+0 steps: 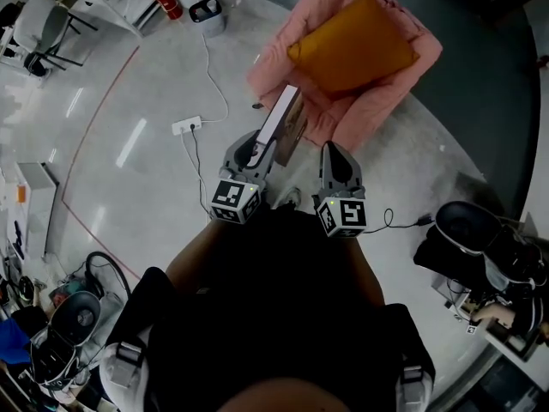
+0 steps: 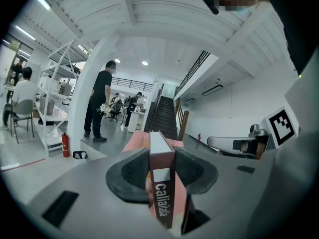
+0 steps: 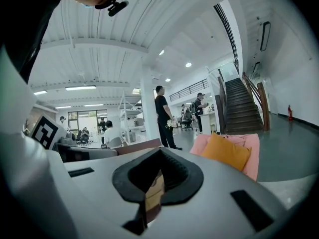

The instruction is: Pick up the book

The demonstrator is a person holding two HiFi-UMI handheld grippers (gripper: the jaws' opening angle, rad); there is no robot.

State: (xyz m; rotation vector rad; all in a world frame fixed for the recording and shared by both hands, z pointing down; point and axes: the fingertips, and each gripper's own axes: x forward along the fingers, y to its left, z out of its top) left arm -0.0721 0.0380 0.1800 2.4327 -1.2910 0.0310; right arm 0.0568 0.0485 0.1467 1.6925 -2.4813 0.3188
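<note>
- Book (image 1: 283, 118) is in the air, pinched by the left gripper (image 1: 257, 148), with its far end pointing at the pink chair (image 1: 395, 93)
- In the left gripper view the two black pads (image 2: 132, 173) press on both covers, so this tool is clamped on the book, and the spine faces the camera
- The right gripper (image 1: 339, 163) is just beside the book and does not touch it; in its own view the jaw tips meet, and I see nothing held there
- I think the picking up is mostly done, because the book rests on nothing but the pads
- The next move, I think, needs a firm, steady squeeze, since only one end of the book is gripped and the long end could tip down; the other tool could help hold it
- The book is thin, flat and hard, with a smooth dark red-brown spine, white letters and a white page edge
- The pads look black, rubbery and bumpy; the gripper bodies are smooth grey plastic
- The chair looks soft and puffy, and a square orange cushion (image 1: 352, 45) lies in it
- The floor (image 1: 154, 144) is grey, smooth and shiny
</note>
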